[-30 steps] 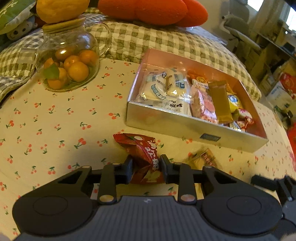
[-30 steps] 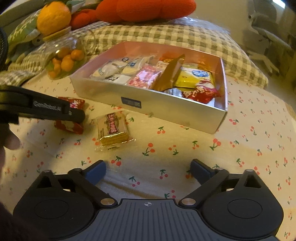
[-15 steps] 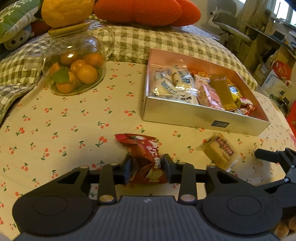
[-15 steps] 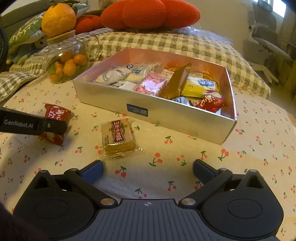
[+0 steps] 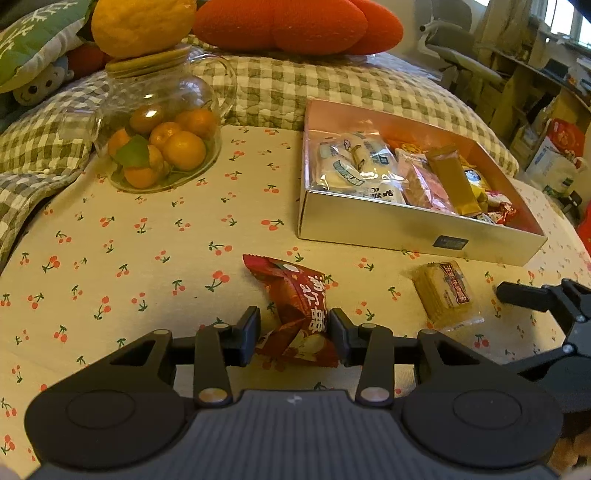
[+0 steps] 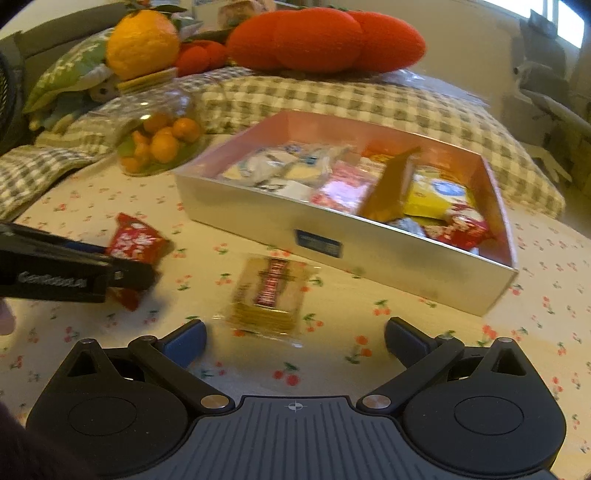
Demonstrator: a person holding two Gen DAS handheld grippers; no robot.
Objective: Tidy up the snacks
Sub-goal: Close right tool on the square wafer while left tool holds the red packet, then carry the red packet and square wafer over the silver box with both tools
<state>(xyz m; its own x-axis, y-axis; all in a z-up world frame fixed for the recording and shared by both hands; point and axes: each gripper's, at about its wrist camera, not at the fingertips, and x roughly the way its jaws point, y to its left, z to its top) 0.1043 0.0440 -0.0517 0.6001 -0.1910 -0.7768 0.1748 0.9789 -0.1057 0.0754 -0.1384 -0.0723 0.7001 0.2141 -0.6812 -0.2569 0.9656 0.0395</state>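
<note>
A red snack packet (image 5: 295, 295) lies between the fingers of my left gripper (image 5: 294, 334), which is shut on its lower end just above the cherry-print cloth. Right of it a yellow cracker packet (image 5: 445, 291) lies flat on the cloth. In the right wrist view this cracker packet (image 6: 269, 295) sits just beyond my right gripper (image 6: 295, 343), which stands open with nothing between its fingers. Behind both is the silver snack box (image 5: 406, 229), holding several wrapped snacks. My left gripper (image 6: 144, 273) enters the blurred right wrist view from the left, over the red packet (image 6: 135, 240).
A glass jar of small oranges (image 5: 159, 147) with a large citrus fruit on its lid stands at the back left. Checked bedding (image 5: 295, 88) and a red cushion (image 5: 295, 22) lie behind the box. A chair and cluttered shelves stand at the far right.
My left gripper has shifted left with the red packet, away from the box and the cracker packet. The right wrist view has tilted, and the cracker packet now sits nearer its fingers.
</note>
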